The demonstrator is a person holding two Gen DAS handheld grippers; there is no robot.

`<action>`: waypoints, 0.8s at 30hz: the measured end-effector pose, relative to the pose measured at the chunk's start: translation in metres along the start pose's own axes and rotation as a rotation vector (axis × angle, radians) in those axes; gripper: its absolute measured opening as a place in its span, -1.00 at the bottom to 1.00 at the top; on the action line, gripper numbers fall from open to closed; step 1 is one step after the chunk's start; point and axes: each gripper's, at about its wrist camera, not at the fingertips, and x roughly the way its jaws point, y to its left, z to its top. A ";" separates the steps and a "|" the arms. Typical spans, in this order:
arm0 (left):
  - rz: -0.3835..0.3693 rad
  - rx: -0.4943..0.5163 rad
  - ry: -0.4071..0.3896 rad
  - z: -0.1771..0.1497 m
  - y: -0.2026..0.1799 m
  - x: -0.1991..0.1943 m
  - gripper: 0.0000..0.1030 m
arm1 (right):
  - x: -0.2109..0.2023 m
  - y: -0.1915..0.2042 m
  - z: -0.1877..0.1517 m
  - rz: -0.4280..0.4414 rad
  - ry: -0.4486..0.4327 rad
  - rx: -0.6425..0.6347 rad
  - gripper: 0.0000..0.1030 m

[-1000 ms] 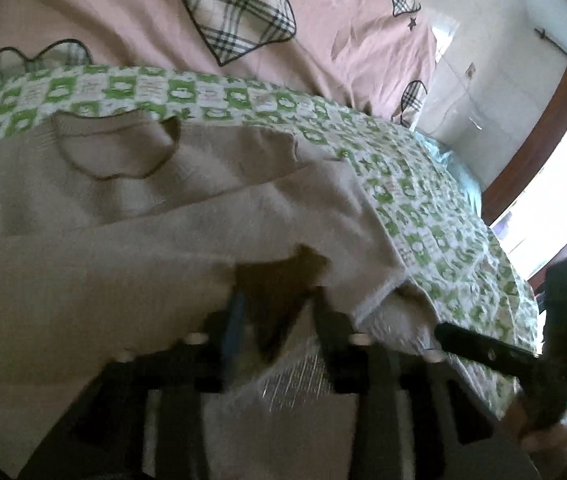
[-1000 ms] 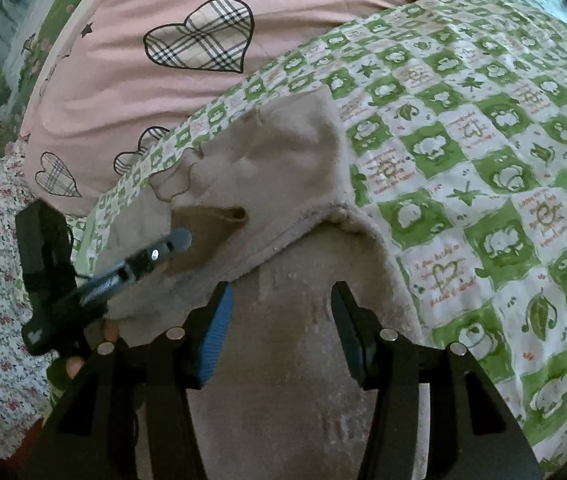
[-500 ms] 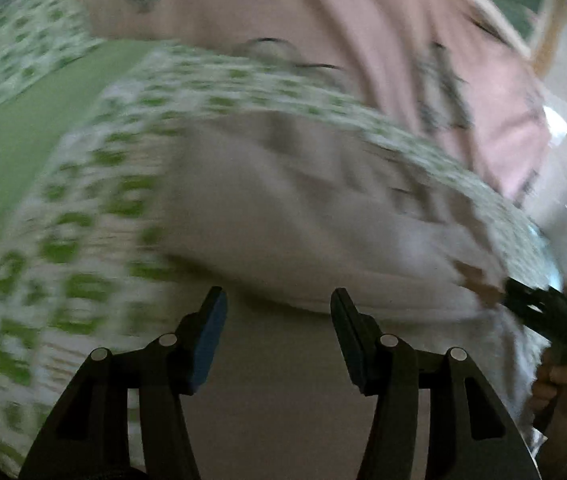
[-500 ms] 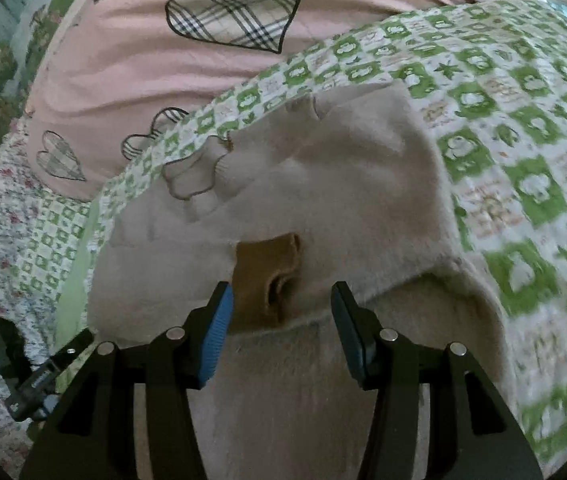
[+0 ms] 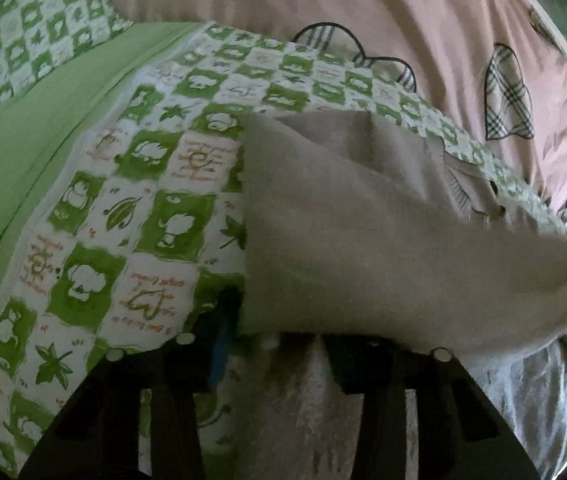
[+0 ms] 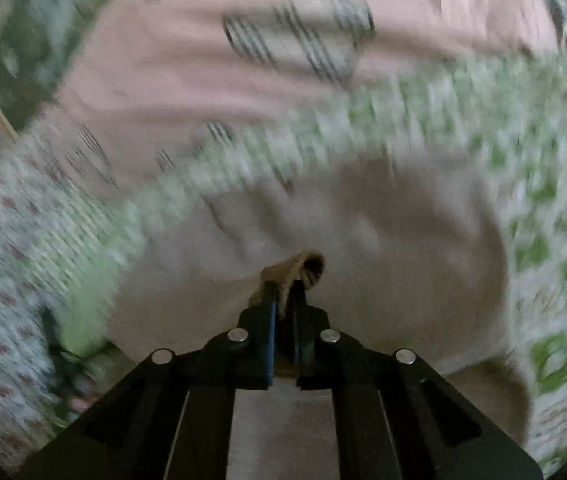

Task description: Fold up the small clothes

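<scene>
Right gripper [image 6: 283, 304] jaws pinch the brown cuff [image 6: 303, 268] of the beige sweater [image 5: 363, 220] on the bed, garment lying beyond them; left gripper [image 5: 279, 344] jaws draped, state indeterminable.

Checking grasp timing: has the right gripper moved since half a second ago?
Yes. The right gripper has advanced onto the brown cuff of the beige sweater, and now clamps it.

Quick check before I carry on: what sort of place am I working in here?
Most likely a bedroom, working on a bed. The beige garment lies on a green-and-white checked bedspread, with a pink quilt with plaid hearts bunched behind it.
</scene>
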 end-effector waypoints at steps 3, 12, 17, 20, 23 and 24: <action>0.025 0.007 -0.019 -0.005 -0.003 -0.002 -0.33 | -0.016 -0.012 0.010 -0.040 -0.042 0.002 -0.86; 0.020 -0.106 -0.079 -0.013 0.011 -0.016 -0.36 | 0.030 -0.058 -0.030 -0.120 0.122 0.065 -0.86; -0.028 -0.151 -0.065 -0.013 0.021 -0.014 -0.36 | 0.029 -0.056 -0.028 -0.122 0.105 0.036 -0.86; -0.046 -0.169 -0.061 -0.013 0.024 -0.013 -0.36 | 0.030 -0.050 -0.026 -0.139 0.099 -0.017 -0.86; -0.061 -0.179 -0.060 -0.014 0.027 -0.014 -0.35 | 0.049 -0.057 -0.034 -0.194 0.179 -0.030 -0.86; -0.062 -0.177 -0.056 -0.014 0.027 -0.014 -0.35 | 0.054 -0.060 -0.038 -0.200 0.202 -0.022 -0.85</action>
